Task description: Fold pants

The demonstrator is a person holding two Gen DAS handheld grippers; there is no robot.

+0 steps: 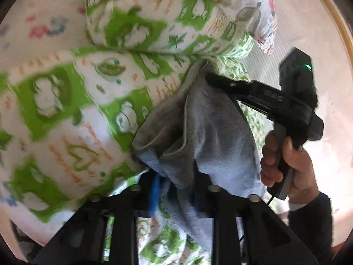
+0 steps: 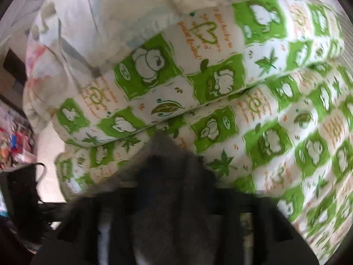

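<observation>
green-print bedding (image 1: 55, 110) under gripper-pinched grey pants (image 1: 211, 128)

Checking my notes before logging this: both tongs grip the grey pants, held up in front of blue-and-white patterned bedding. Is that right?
Not quite: the bedding is green and white, as the right wrist view shows. Both the left tongs and right tongs do grip the grey pants.

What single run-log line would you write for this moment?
task: fold pants | left gripper: shut on grey pants | right gripper: shut on grey pants | pants: lifted over green-patterned quilt
</observation>
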